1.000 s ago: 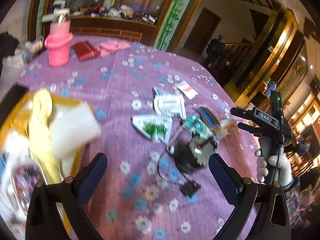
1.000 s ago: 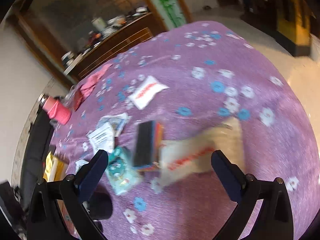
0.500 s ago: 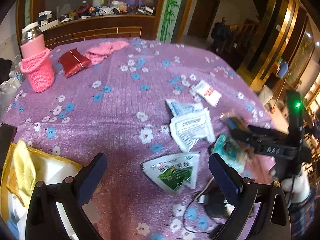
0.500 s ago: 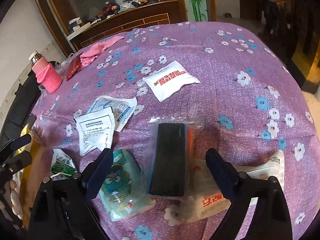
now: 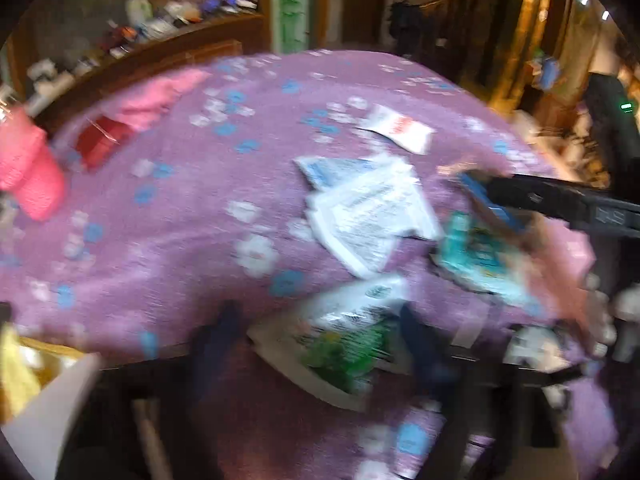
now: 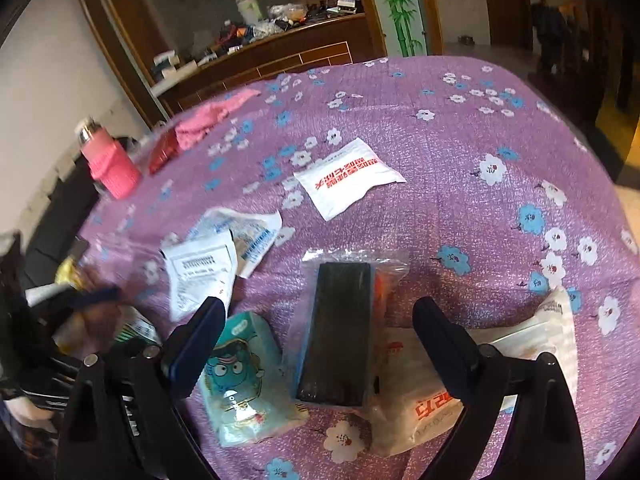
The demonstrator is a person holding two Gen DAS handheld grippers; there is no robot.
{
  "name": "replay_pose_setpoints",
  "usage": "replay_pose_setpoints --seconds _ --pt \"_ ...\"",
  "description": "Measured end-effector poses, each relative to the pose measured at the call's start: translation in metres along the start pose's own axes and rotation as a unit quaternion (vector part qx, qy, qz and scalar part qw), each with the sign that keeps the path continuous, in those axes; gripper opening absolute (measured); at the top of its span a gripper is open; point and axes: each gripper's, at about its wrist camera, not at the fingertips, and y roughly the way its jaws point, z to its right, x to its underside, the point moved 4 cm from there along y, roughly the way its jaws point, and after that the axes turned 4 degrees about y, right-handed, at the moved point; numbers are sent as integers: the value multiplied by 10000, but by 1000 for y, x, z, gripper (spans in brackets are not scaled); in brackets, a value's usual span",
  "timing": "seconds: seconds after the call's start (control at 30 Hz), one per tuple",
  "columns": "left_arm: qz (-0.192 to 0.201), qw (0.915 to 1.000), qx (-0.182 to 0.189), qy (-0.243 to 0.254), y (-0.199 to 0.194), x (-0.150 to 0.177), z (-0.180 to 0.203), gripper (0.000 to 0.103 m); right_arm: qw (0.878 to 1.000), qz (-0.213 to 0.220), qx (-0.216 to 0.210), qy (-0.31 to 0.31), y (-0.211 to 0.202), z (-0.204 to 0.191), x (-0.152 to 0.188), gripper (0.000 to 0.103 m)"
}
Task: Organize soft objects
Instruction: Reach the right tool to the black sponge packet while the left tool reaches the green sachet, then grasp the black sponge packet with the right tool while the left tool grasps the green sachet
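Observation:
Soft packets lie on a purple flowered tablecloth [image 6: 460,152]. My right gripper [image 6: 316,332] is open, its fingers on either side of a dark sponge pack in clear wrap [image 6: 340,328]. A teal cartoon tissue pack [image 6: 244,376] lies left of it, a white pack with red print [image 6: 432,396] right of it. My left gripper [image 5: 320,340] is blurred and open, its fingers on either side of a green and white packet [image 5: 348,344]. Two white sachets [image 5: 368,216] lie beyond, and a white pouch with red text [image 6: 348,176] farther back.
A pink bottle in a knit sleeve [image 6: 108,160], a red pouch [image 6: 164,152] and a pink cloth [image 6: 212,116] sit at the far left of the table. A yellow bag [image 5: 16,372] lies at the left edge. A cluttered wooden counter [image 6: 256,44] stands behind.
My left gripper has swung right and down over the green and white packet, with heavy blur. My right gripper has moved closer over the sponge pack.

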Motion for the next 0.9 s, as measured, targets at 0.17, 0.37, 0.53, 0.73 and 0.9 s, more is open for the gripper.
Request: replay_pose_setpoints --seconds 0.17,0.37,0.53,0.73,0.9 --pt "35 10000 -9 84 -4 1 6 64 9981 132 -467 367 -10 9 -6 94" --pt "36 9999 -11 148 -12 5 10 63 9970 114 -703 308 -15 2 -8 94" --pt "138 9999 43 2 -26 12 4 62 9990 -145 -419 -106 -5 -13 2 94" --pt "334 9994 12 -82 -47 19 2 62 9956 -304 586 -664 14 -18 14 77" --pt "320 9989 219 -244 -52 25 4 9 9963 -365 551 -559 13 -13 16 32"
